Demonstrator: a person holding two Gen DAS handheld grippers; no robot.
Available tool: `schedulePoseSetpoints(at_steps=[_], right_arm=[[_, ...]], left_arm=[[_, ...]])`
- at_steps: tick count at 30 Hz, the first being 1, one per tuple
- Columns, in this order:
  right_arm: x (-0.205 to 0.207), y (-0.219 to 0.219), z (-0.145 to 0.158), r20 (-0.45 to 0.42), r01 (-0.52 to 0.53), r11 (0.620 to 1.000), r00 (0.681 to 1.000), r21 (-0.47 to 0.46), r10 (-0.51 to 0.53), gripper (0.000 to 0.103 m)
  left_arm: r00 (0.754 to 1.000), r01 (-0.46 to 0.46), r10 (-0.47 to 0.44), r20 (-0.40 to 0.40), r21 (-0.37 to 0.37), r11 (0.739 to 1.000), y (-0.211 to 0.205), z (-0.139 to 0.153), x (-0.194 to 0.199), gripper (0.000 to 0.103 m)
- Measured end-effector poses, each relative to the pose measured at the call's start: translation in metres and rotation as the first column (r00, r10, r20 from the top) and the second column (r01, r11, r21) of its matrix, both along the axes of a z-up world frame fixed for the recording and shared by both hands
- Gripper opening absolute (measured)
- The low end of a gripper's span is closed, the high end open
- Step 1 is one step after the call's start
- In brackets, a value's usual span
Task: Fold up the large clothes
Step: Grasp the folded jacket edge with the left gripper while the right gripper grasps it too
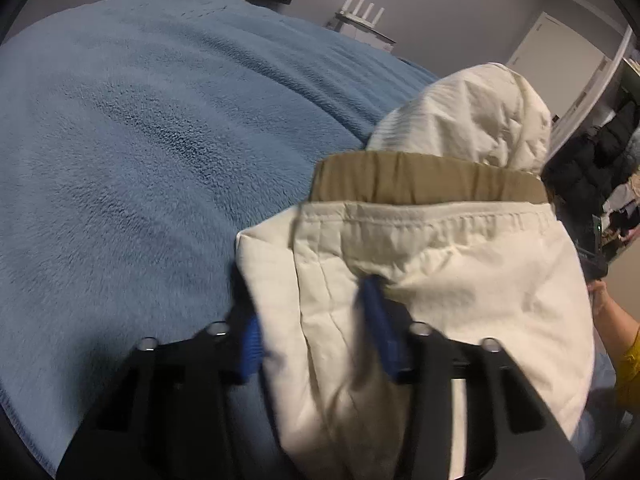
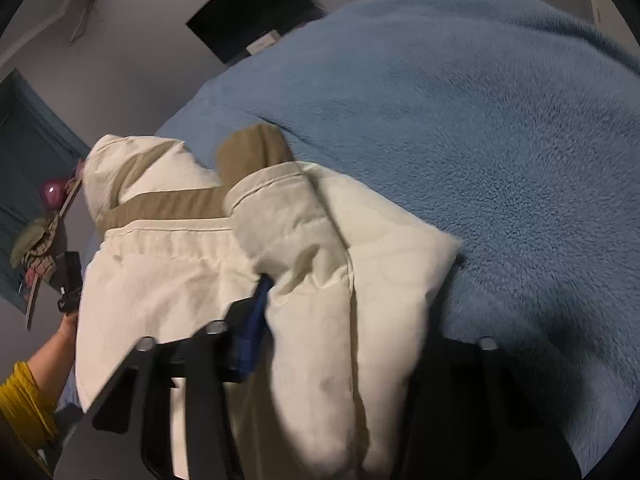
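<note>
A cream padded jacket (image 1: 440, 264) with a tan lining band (image 1: 420, 178) is held up over a blue fleece blanket (image 1: 140, 140). My left gripper (image 1: 316, 320) is shut on a thick fold of the jacket; its blue pads (image 1: 378, 320) press the cloth from both sides. In the right wrist view the same jacket (image 2: 304, 280) bunches between the fingers of my right gripper (image 2: 340, 308), which is shut on it. One blue pad (image 2: 254, 328) shows; the other finger is hidden by cloth. The hood end (image 2: 132, 160) hangs to the left.
The blue blanket (image 2: 480, 120) covers the bed. A dark screen (image 2: 256, 8) is on the far wall. A white router (image 1: 362, 10) stands on a shelf. Dark clothes (image 1: 592, 152) hang at the right. The person's yellow sleeve (image 2: 24, 400) is at the left.
</note>
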State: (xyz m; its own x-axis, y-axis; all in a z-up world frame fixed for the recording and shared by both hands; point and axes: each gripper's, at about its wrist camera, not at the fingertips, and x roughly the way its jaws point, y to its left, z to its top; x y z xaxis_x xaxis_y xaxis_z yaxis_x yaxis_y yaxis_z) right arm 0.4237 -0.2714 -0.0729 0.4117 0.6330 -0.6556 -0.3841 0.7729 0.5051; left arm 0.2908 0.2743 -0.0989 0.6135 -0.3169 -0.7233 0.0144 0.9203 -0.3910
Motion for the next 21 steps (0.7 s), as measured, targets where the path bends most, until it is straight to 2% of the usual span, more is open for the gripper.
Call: schedulePoseSetpoints(at_steps=[2, 4, 6, 8, 11, 15, 17, 18, 20, 21], right_arm=[[-0.005, -0.006, 0.001, -0.008, -0.024, 0.999, 1.000, 0.040, 0.024, 0.033], [0.000, -0.010, -0.003, -0.054, -0.024, 0.995, 0.998, 0.094, 0.029, 0.033], [0.007, -0.011, -0.011, -0.102, -0.004, 0.991, 0.995, 0.137, 0.018, 0.036], [0.016, -0.004, -0.016, -0.134, 0.019, 0.987, 0.991, 0.157, 0.002, 0.041], [0.026, 0.001, -0.018, -0.161, 0.025, 0.987, 0.987, 0.160, 0.001, 0.047], [0.035, -0.003, -0.019, -0.196, 0.006, 0.979, 0.980, 0.202, 0.035, 0.048], [0.035, -0.006, -0.018, -0.195, -0.011, 0.974, 0.979, 0.227, 0.057, 0.049], [0.034, -0.011, -0.019, -0.194, -0.021, 0.968, 0.978, 0.251, 0.071, 0.049], [0.034, -0.014, -0.019, -0.190, -0.039, 0.958, 0.977, 0.286, 0.096, 0.056], [0.034, -0.016, -0.018, -0.181, -0.054, 0.949, 0.977, 0.309, 0.114, 0.058]], left_arm=[[1.000, 0.020, -0.021, -0.002, -0.059, 0.998, 0.007, 0.002, -0.011, 0.033], [0.999, 0.026, -0.030, -0.023, -0.174, 0.984, 0.020, -0.006, -0.018, 0.033], [0.999, 0.013, -0.020, -0.029, -0.227, 0.974, 0.023, -0.012, -0.016, 0.037], [1.000, -0.003, -0.004, -0.028, -0.225, 0.974, 0.014, -0.016, -0.007, 0.047], [1.000, 0.004, -0.006, -0.014, -0.173, 0.985, 0.001, -0.018, 0.009, 0.055], [0.999, 0.037, -0.033, 0.021, -0.231, 0.972, 0.012, -0.024, 0.004, 0.054], [0.998, 0.056, -0.043, 0.048, -0.328, 0.943, 0.021, -0.029, 0.000, 0.053], [0.997, 0.069, -0.050, 0.059, -0.388, 0.919, 0.027, -0.032, -0.004, 0.054], [0.995, 0.092, -0.065, 0.078, -0.427, 0.900, 0.031, -0.033, -0.008, 0.057], [0.992, 0.114, -0.082, 0.091, -0.438, 0.892, 0.030, -0.033, -0.009, 0.062]])
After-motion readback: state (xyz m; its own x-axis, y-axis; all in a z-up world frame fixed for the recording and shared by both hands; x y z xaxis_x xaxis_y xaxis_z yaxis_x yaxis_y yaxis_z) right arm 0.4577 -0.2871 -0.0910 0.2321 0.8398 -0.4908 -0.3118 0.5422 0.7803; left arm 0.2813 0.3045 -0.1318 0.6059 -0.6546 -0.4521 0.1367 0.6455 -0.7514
